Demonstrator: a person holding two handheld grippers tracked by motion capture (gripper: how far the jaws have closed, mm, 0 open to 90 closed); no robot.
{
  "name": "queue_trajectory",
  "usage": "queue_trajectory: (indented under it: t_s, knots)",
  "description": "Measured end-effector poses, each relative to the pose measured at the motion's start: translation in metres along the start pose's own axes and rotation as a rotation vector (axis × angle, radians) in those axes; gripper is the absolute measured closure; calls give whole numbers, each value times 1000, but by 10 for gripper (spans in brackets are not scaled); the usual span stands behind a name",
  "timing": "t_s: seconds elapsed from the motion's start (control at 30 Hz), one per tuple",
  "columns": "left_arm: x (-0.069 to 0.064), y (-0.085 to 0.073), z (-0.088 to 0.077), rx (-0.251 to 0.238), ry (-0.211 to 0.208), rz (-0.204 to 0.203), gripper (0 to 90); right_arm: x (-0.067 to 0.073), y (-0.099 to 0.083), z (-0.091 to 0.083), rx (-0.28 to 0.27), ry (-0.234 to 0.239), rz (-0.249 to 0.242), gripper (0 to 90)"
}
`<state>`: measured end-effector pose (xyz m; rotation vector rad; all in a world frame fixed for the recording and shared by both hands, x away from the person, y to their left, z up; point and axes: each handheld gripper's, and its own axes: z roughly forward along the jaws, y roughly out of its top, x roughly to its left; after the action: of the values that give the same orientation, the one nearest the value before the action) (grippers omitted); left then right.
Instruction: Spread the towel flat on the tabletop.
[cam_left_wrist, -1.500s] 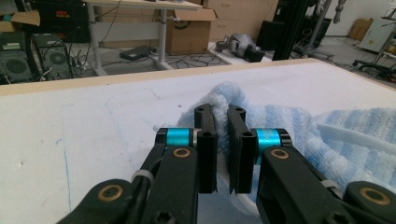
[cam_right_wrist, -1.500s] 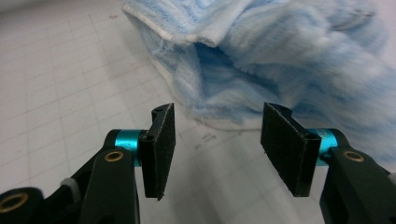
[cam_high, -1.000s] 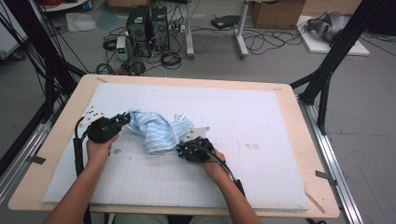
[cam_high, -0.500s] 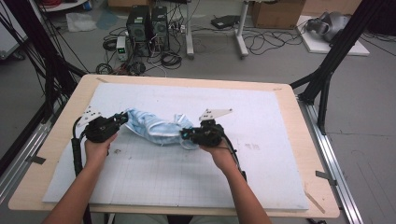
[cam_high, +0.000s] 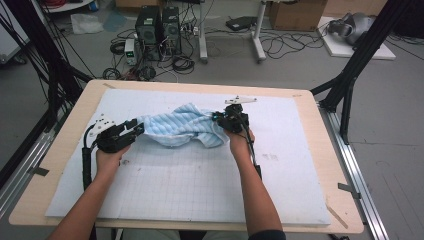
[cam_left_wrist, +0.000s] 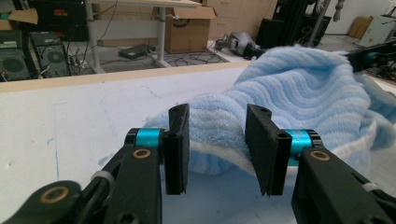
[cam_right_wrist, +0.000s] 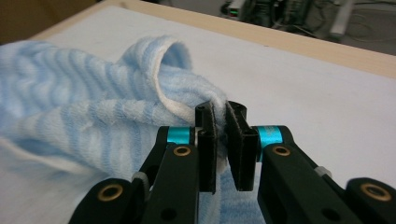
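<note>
Right gripper (cam_high: 226, 120) pinches the blue towel's (cam_high: 180, 127) far corner, the cloth stretching lengthwise toward the left gripper (cam_high: 135, 131), whose jaws have just opened around its near edge.

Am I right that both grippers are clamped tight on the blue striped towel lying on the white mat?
Not quite. Only the right gripper is clamped on the towel. The left gripper has just been opening: in the left gripper view its jaws stand apart, with the towel's edge between them but not pinched. The towel does lie on the white mat.
</note>
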<state>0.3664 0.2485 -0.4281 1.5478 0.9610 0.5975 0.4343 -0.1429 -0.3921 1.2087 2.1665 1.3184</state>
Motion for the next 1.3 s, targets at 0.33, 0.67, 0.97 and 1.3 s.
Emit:
queue_trajectory:
  t_s: [0.33, 0.67, 0.97, 1.3]
  knots:
    - [0, 1, -3, 2, -8, -3, 573, -34, -9, 5, 58, -238, 87, 731]
    - [-3, 1, -1, 5, -27, 5, 569, -33, -27, -36, -31, -176, 50, 556]
    - [-3, 1, -1, -1, -33, 5, 541, -10, -50, -55, -27, -16, -43, 468]
    - [-2, 2, -2, -3, -22, -7, 474, 40, -58, -23, 141, 67, -283, 482]
